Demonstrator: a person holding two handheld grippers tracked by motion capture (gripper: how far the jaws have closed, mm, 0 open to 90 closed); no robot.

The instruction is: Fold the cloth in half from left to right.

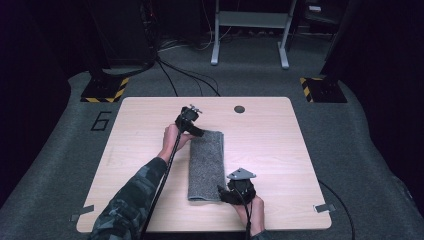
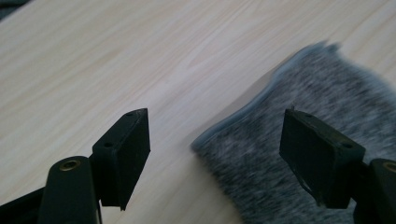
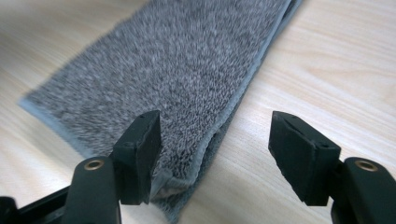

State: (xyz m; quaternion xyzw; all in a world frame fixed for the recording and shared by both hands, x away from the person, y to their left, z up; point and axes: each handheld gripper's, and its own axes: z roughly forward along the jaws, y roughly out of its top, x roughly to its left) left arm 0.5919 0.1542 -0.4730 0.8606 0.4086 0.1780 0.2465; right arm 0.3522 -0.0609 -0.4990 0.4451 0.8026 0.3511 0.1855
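Note:
A grey towel (image 1: 206, 165), folded into a long strip, lies flat in the middle of the wooden table (image 1: 270, 145). My left gripper (image 1: 196, 130) hovers at the towel's far left corner, jaws open; in the left gripper view the towel (image 2: 299, 154) sits under the right jaw and its corner lies between the jaws of the left gripper (image 2: 215, 158). My right gripper (image 1: 226, 194) is at the near right corner, open; in the right gripper view the towel (image 3: 163, 79) has its layered corner just inside the left jaw of the right gripper (image 3: 212, 154). Nothing is held.
A dark round hole (image 1: 239, 109) is in the table near its far edge. Beyond the table stand a grey metal frame (image 1: 250, 30) and floor cables (image 1: 185, 75). Two bases with yellow-black stripes (image 1: 104, 90) sit on the carpet.

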